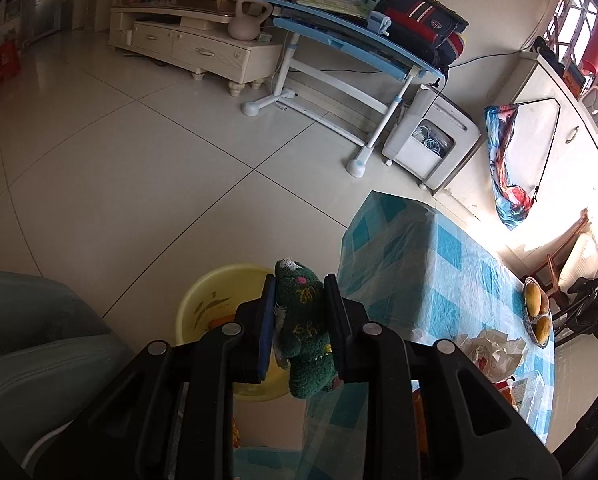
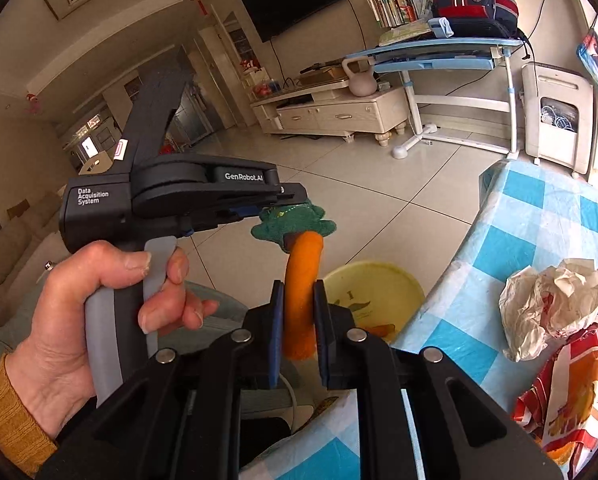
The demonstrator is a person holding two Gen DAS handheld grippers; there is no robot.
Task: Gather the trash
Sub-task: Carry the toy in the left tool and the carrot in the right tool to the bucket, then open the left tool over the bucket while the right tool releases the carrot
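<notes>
We see the left gripper [image 1: 300, 312] clamped on the green top of a plush carrot [image 2: 302, 300], and the right gripper [image 2: 299, 320] clamped on its orange body, above a yellow basin [image 2: 383, 280].

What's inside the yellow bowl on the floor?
The yellow bowl shows a painted dark pattern and something orange at the bottom. The right gripper and the carrot toy cover the rest.

From the right wrist view, the left gripper [image 2: 287, 204] carries two white prints on its black body: "GenRobot.AI" on the upper arm at about ten o'clock of the frame, and "Data Acquisition System" in three stacked lines further toward nine o'clock. The red-and-white wrapper [image 2: 567, 392] at four o'clock bears print (too small to read).
</notes>
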